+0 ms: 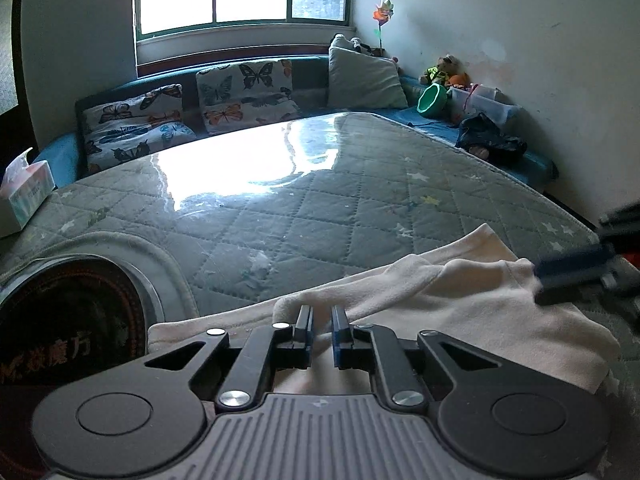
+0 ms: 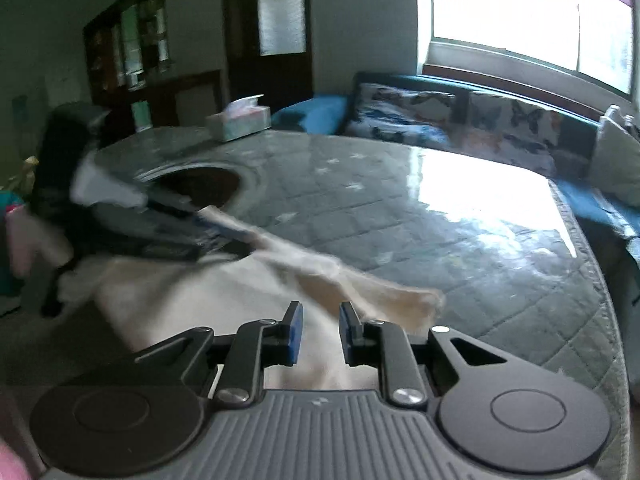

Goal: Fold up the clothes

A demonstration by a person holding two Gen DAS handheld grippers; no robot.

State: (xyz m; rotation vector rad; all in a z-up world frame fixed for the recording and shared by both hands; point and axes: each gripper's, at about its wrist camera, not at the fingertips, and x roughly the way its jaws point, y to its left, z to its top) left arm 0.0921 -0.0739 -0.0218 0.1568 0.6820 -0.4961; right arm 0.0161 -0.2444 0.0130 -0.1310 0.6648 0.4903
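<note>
Cloth, cream and rumpled, lies at the near edge of the bench, spreading under both claws. Left claw sits low over the cloth's near hem, fingers a narrow gap apart with nothing pinched between them. Right claw hovers above a twisted fold, fingers set wider and bare. Beyond the cloth the quilted top runs open to its far rim. Tissue box stands at the left edge, beside a round cut-out.
</note>
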